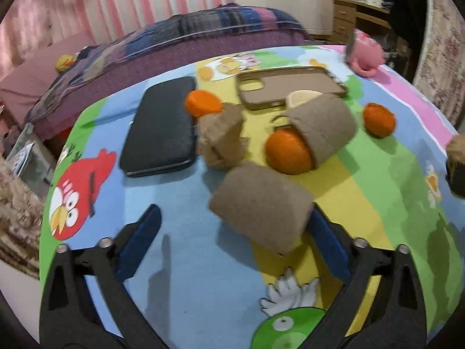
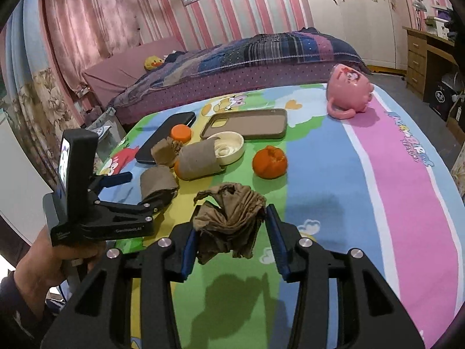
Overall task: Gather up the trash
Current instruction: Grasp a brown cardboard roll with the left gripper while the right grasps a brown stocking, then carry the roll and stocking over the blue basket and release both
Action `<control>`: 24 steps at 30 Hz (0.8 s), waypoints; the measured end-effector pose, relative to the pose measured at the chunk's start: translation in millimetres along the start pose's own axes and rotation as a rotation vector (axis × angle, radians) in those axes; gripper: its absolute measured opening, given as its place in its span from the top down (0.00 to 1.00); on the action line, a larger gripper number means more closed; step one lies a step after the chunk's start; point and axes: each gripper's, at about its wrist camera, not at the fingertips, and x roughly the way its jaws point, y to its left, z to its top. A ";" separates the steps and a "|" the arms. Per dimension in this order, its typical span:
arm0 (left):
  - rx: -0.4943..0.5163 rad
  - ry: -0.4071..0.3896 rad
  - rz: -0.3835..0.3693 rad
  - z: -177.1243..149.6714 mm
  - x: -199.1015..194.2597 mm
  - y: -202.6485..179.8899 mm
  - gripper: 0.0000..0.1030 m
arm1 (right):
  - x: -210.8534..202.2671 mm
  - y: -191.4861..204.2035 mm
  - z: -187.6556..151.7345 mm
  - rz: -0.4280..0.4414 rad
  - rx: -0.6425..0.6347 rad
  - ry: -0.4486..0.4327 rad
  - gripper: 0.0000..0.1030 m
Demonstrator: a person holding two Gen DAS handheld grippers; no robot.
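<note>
Right tongs [image 2: 231, 240] grip crumpled brown paper [image 2: 229, 218]: light, soft, crushable. Left tongs [image 1: 232, 247] spread wide beside paper tube [image 1: 261, 206]; hollow, best pinched mid-body

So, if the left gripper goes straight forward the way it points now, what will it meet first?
Probably the nearest brown paper roll. It lies just ahead of the open left gripper, close to its right finger. Behind it are an orange and a second roll. Depth is hard to judge here.
</note>
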 end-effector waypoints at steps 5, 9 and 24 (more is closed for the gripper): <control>-0.008 -0.025 -0.031 -6.4 -16.9 -9.8 0.49 | -8.4 -11.4 -1.2 -0.015 0.020 -0.007 0.57; -0.086 -0.097 -0.034 -18.3 -51.2 -11.7 0.49 | -22.3 -18.9 -3.5 -0.023 0.023 -0.024 0.57; -0.191 -0.223 -0.109 -35.3 -94.1 -21.1 0.49 | -40.7 -23.3 -7.6 -0.041 0.013 -0.071 0.57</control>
